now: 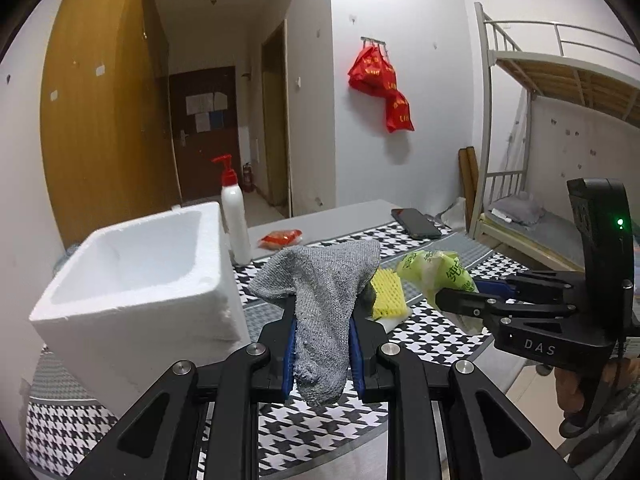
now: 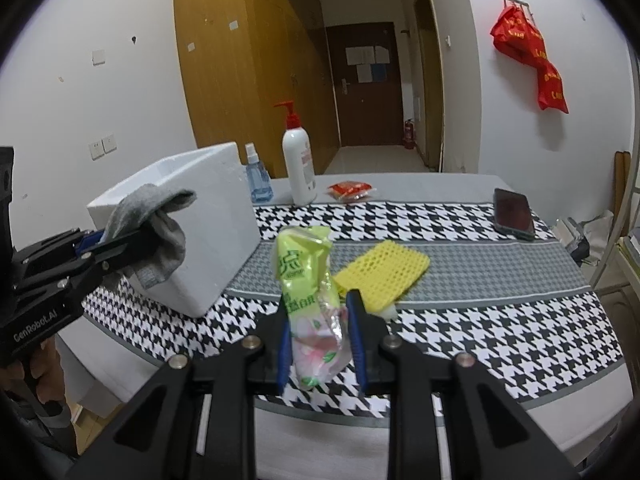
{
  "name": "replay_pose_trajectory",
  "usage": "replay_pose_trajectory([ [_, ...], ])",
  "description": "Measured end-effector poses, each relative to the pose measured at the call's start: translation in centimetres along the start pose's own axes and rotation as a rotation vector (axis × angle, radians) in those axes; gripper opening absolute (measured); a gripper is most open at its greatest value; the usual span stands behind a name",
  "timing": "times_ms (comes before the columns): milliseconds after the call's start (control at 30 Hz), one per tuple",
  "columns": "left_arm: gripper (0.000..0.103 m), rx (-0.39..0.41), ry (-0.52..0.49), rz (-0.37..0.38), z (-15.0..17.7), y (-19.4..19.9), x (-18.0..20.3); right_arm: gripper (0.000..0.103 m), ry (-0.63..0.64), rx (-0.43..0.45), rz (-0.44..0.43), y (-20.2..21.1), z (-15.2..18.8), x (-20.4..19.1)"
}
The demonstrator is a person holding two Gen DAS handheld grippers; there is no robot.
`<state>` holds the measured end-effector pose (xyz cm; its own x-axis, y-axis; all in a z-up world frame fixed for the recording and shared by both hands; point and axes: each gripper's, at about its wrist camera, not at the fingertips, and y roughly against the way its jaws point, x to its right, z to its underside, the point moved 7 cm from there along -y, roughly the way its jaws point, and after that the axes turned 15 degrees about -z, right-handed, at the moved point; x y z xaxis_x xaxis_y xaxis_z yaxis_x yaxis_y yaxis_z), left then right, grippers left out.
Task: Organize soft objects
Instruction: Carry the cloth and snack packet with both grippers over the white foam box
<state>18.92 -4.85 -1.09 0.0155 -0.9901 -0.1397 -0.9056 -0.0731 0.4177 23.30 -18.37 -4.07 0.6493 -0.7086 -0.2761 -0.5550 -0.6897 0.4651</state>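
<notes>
The left gripper [image 1: 323,350] is clamped on a grey knitted sock [image 1: 320,300], held clear of the table; the sock's long axis runs along the fingers, its upper end flopping forward. The right gripper [image 2: 320,344] is clamped on a green plastic wrapper pack [image 2: 310,300], also lifted, its long axis upright between the blue pads [image 2: 355,340]. The white foam box [image 1: 136,272] stands on the houndstooth tablecloth [image 2: 500,320] left of both grippers; its visible interior shows no contents. A yellow foam net sleeve [image 2: 382,272] lies flat on the cloth beyond the pack.
</notes>
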Motion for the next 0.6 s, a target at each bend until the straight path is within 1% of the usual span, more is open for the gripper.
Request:
replay_pose_trajectory([
  [133,0.023,0.018,0.005,0.011,-0.3,0.6,-0.9,0.029,0.014,0.021,-0.003,0.0,-0.7,-1.3],
  [433,0.023,0.058,0.032,-0.026,-1.4,2.2,-3.6,0.029,0.069,0.052,-0.017,-0.1,-2.5,-4.2],
  [600,0.023,0.081,0.038,-0.033,-1.6,3.0,-4.9,0.029,0.087,0.072,-0.027,-0.4,-3.2,-5.6],
])
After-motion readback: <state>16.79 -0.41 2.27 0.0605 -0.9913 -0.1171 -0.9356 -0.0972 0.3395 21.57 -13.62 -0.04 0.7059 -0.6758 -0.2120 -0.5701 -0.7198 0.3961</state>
